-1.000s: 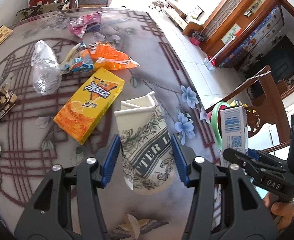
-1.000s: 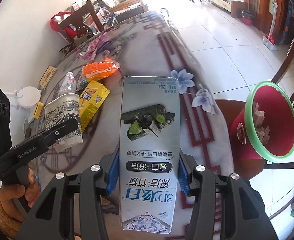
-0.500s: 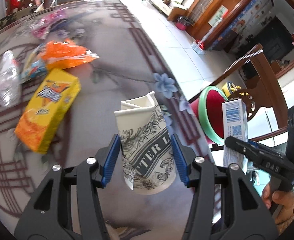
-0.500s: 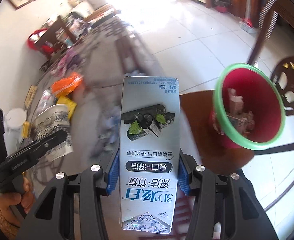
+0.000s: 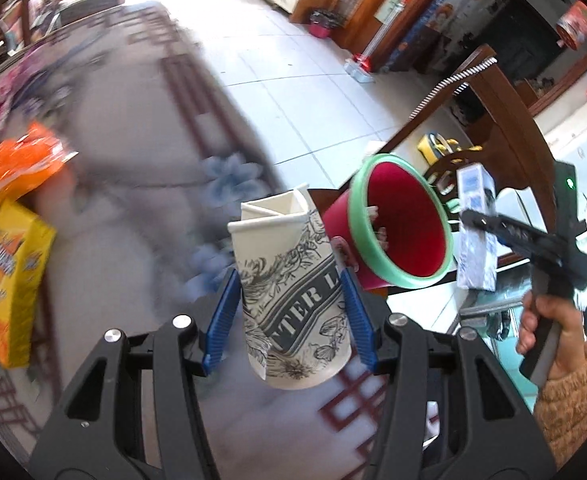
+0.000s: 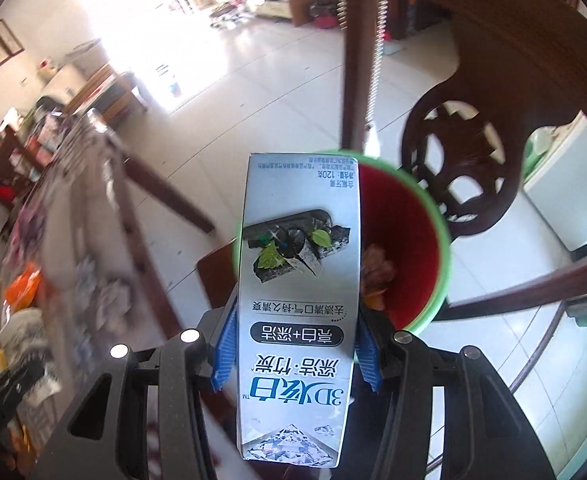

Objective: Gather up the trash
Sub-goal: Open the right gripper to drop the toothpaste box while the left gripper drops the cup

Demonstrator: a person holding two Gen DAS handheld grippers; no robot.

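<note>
My left gripper (image 5: 289, 312) is shut on a crushed white paper cup (image 5: 289, 280) with black floral print, held above the table's right edge. My right gripper (image 6: 293, 344) is shut on a silver-blue toothpaste box (image 6: 299, 300), held over the red bin with a green rim (image 6: 413, 240). In the left wrist view the bin (image 5: 401, 220) sits just right of the cup, and the right gripper (image 5: 493, 232) holds the toothpaste box (image 5: 475, 232) beyond the bin. The bin holds some trash.
A yellow drink carton (image 5: 9, 276) and an orange wrapper (image 5: 21, 160) lie on the patterned table (image 5: 133, 140) at the left. A dark wooden chair (image 6: 473, 140) stands behind the bin. Tiled floor (image 6: 253, 80) lies beyond.
Both grippers swung right, away from the table's middle toward the bin. The toothpaste box now hangs over the bin's mouth, and the cup is close beside the bin.
</note>
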